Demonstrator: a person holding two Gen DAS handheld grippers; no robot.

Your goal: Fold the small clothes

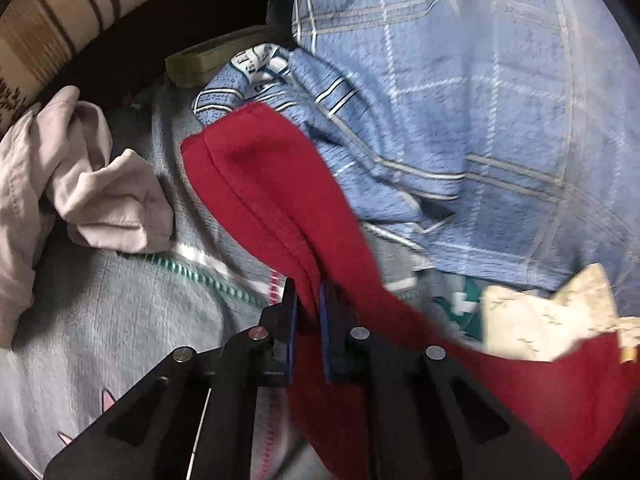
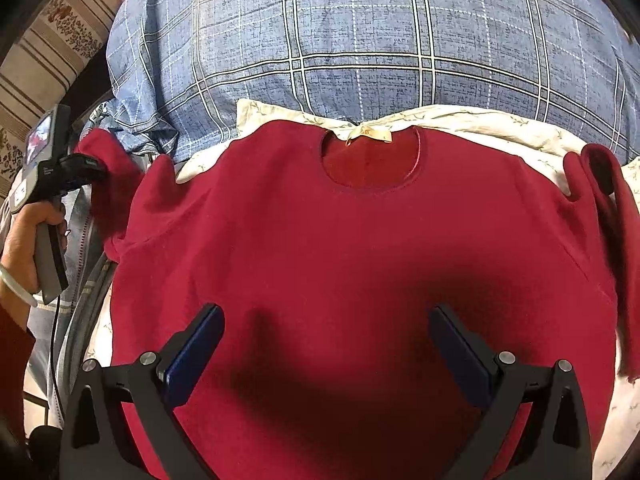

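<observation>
With the red sweater (image 2: 340,248) spread flat on the bed, your left hand-held gripper (image 1: 308,300) was clamped on its left sleeve (image 1: 260,184) while the right hand-held gripper (image 2: 326,344) hovered with fingers apart, so folding that sleeve inward probably came next.

Red shirt (image 2: 360,260): deep crimson, plain; cream neck label (image 2: 370,135). Sleeve (image 1: 260,184) same red. Blue plaid cloth (image 2: 360,40): mottled denim blue, white and dark check lines. White cloth (image 2: 480,124) under shirt: off-white, small green sprig print. Grey blanket (image 1: 100,320): pale grey fleece, green, white, pink stitched stripes. Beige garment (image 1: 80,184): plain pinkish beige. Striped cushion (image 1: 60,12): cream, brown stripes, floral bands. Both grippers black, blue pads (image 2: 192,360).
</observation>
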